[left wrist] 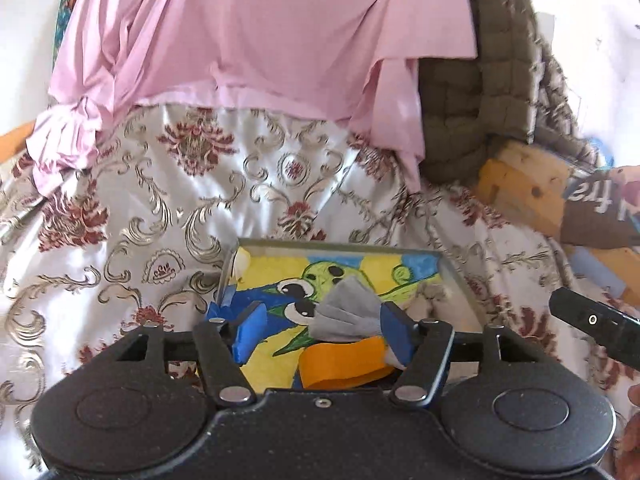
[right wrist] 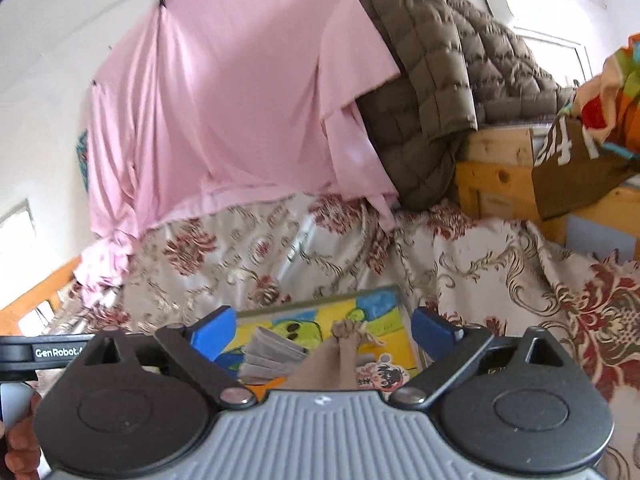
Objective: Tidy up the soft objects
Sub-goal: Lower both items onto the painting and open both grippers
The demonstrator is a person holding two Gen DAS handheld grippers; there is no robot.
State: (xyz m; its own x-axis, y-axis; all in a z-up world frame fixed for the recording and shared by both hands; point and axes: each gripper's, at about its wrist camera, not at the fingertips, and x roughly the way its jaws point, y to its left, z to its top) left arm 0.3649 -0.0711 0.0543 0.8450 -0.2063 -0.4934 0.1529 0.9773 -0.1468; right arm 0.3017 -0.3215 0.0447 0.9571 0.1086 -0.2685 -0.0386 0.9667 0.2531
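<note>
A shallow tray (left wrist: 452, 270) with a yellow, blue and green cartoon picture lies on a floral bedspread (left wrist: 180, 208). In it lie a folded grey cloth (left wrist: 344, 312) and an orange strip (left wrist: 340, 368). My left gripper (left wrist: 326, 332) hovers over the tray, its blue pads wide apart; the grey cloth lies between them against the right pad (left wrist: 396, 334). My right gripper (right wrist: 324, 328) is open above the same tray (right wrist: 400, 296). The grey cloth (right wrist: 268, 354) and a beige tied cloth (right wrist: 348, 344) lie below it, ungripped.
A pink sheet (left wrist: 260, 32) hangs behind the bed, beside a brown quilted jacket (left wrist: 480, 92) draped over wooden furniture (left wrist: 524, 184). A cardboard box (right wrist: 576, 168) with colourful fabric sits on the furniture at right. The right gripper's body (left wrist: 596, 324) shows at the left view's right edge.
</note>
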